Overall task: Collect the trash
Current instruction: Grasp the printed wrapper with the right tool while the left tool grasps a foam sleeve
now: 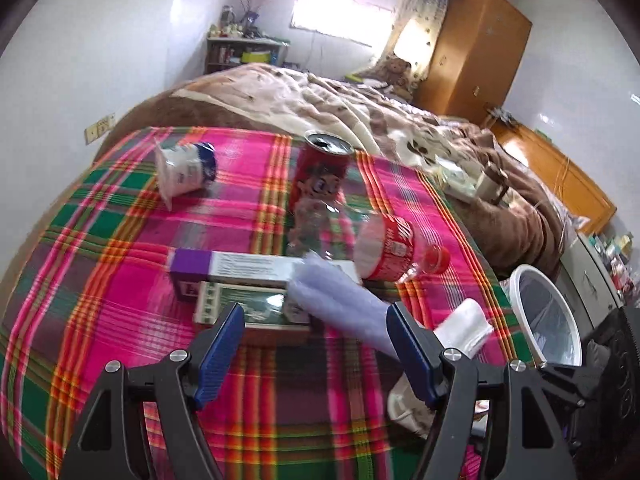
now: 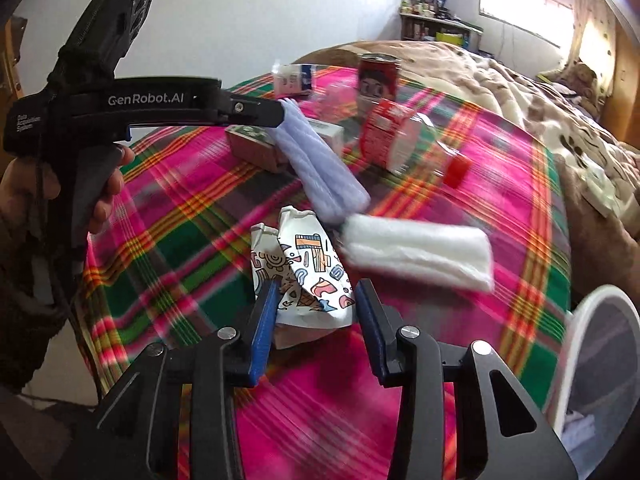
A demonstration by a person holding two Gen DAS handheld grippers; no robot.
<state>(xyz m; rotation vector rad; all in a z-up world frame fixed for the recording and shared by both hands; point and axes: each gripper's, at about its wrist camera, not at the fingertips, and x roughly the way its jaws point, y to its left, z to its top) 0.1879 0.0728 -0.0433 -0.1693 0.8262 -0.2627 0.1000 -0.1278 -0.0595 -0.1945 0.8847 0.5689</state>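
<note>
Both views blurred by motion; labels on the boxes unreadable.

Left tool (image 1: 316,320): jaws well apart, nothing pressed between the pads. A lilac cloth roll (image 1: 340,300) runs diagonally between the fingers, its near end hidden behind the right finger. In the right view the left tool (image 2: 280,114) is side-on, tip at the roll's far end (image 2: 320,160); whether it touches, cannot tell. A hand (image 2: 60,184) grips its handle, mostly cut off at frame edge.

Right tool (image 2: 316,296): jaws partly closed around a crumpled printed paper cup (image 2: 308,276). Left pad touches the cup, right pad looks just clear of it. Cup's lower part hidden behind the fingers.

Other trash on the plaid cloth (image 2: 180,240): white pad (image 2: 416,256) just beside the cup; clear bottle with red label (image 1: 384,252) lying on its side; red can (image 1: 320,168) upright behind it; two flat boxes (image 1: 256,280) under the roll's far end; toppled yogurt cup (image 1: 184,168) at the far left.

White bin (image 1: 544,316) at the cloth's right edge, rim cut off in the right view; contents hard to make out.

Surface: a bed, brown blanket (image 1: 360,108) beyond the cloth. Room: white walls, bright window (image 1: 340,16), shelf (image 1: 244,52), wooden wardrobe (image 1: 476,48).
</note>
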